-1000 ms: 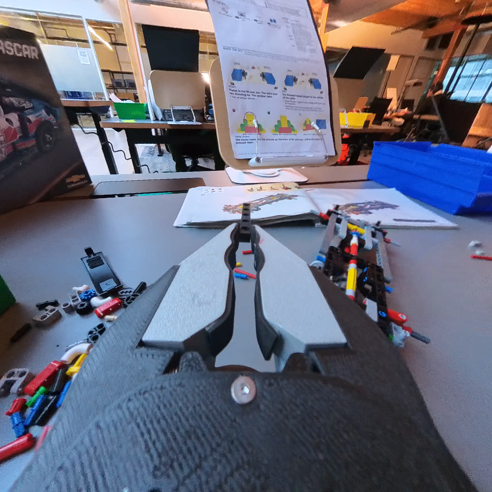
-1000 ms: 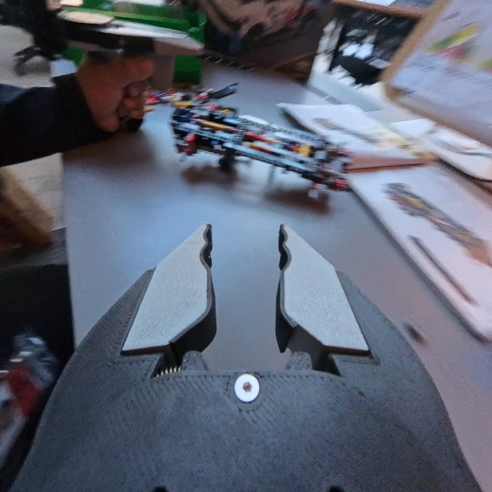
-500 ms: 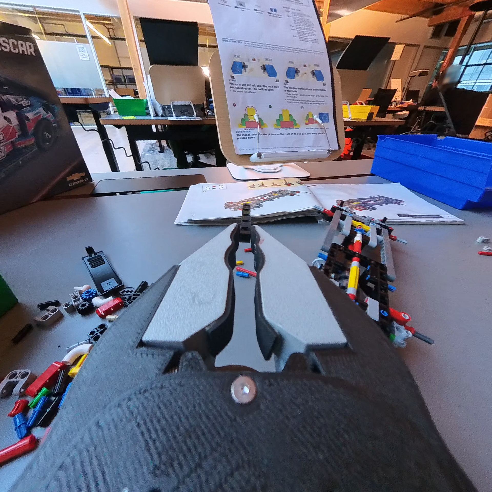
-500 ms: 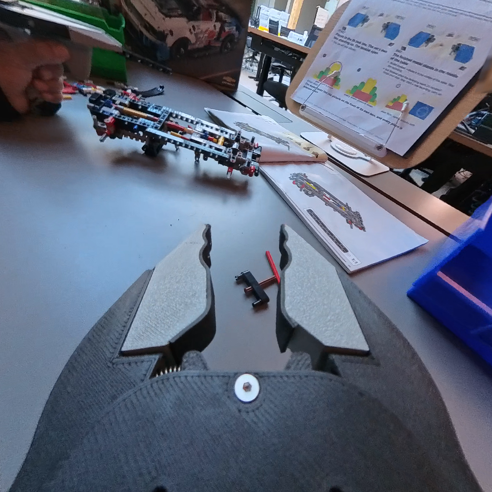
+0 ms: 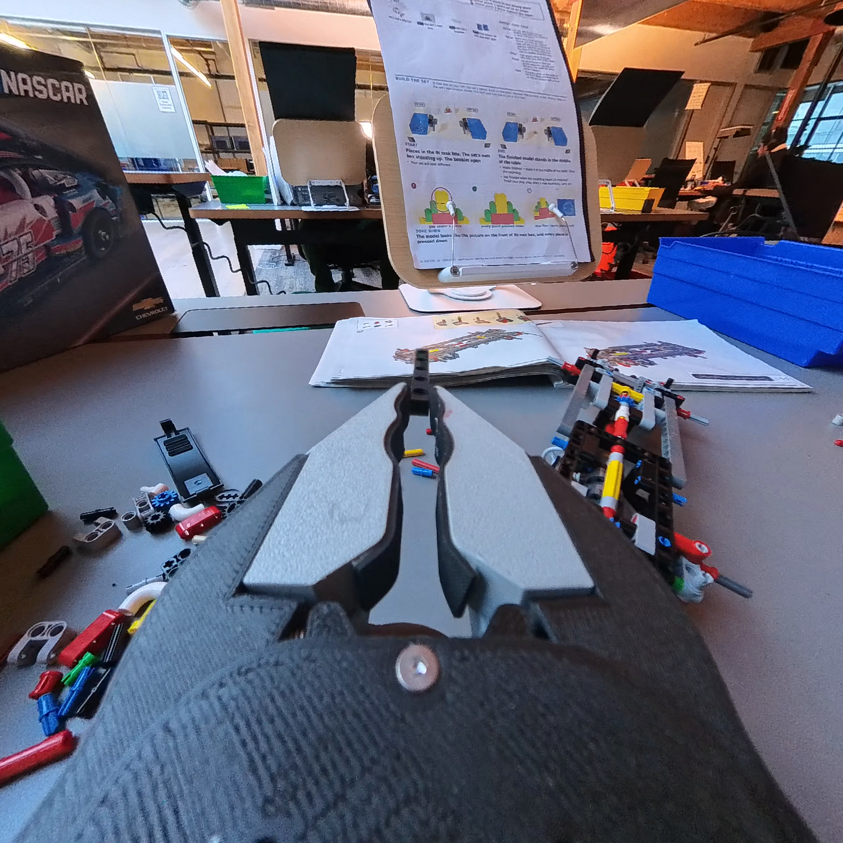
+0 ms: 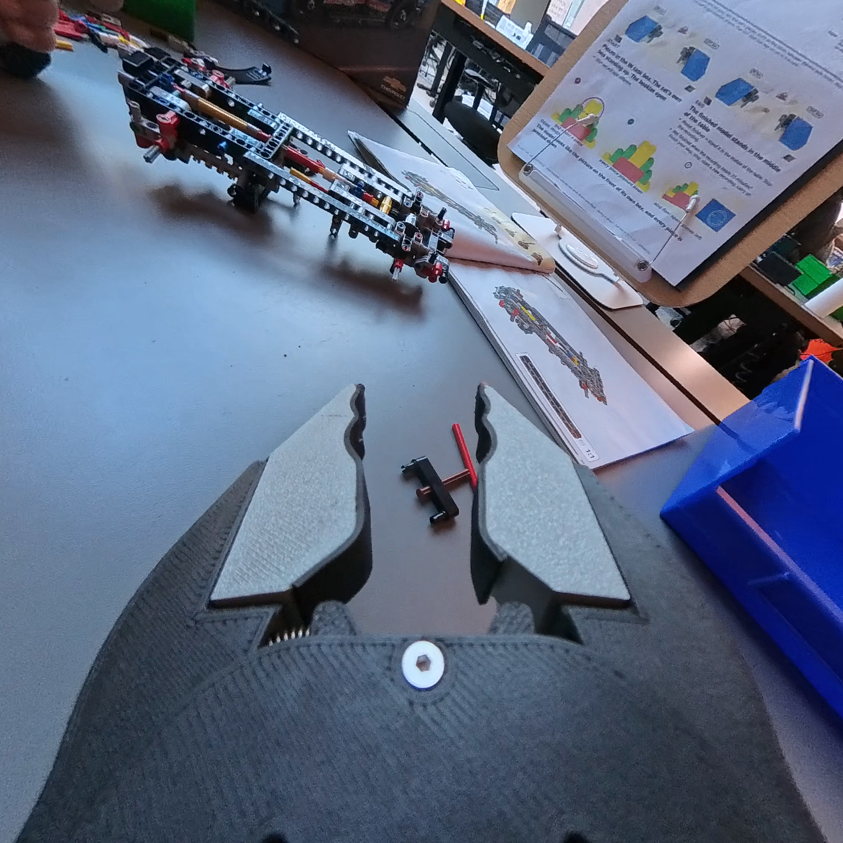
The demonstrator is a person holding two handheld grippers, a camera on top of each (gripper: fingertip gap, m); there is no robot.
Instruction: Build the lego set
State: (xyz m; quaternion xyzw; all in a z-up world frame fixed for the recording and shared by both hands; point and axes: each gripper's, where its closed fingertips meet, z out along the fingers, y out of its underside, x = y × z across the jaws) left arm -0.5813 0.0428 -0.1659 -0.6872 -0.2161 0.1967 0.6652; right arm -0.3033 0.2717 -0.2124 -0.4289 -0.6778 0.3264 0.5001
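- Beside the part-built chassis (image 5: pixel 625 460), on its left, the left gripper (image 5: pixel 420 397) has its fingertips clamped on a short black holed beam (image 5: pixel 420 372), which sticks up past the tips.
- Right of the chassis, the right gripper (image 6: pixel 419 410) hangs with jaws wide apart and nothing held, above a black connector piece (image 6: pixel 433 488) and a red axle (image 6: pixel 463 449) lying on the table (image 6: pixel 182 365).
- Only the beam's lower end is pinched; I judge a knock could twist it loose.
- The axle lies just beside the right fingertip (image 6: pixel 490 413), so closing might nudge it away.
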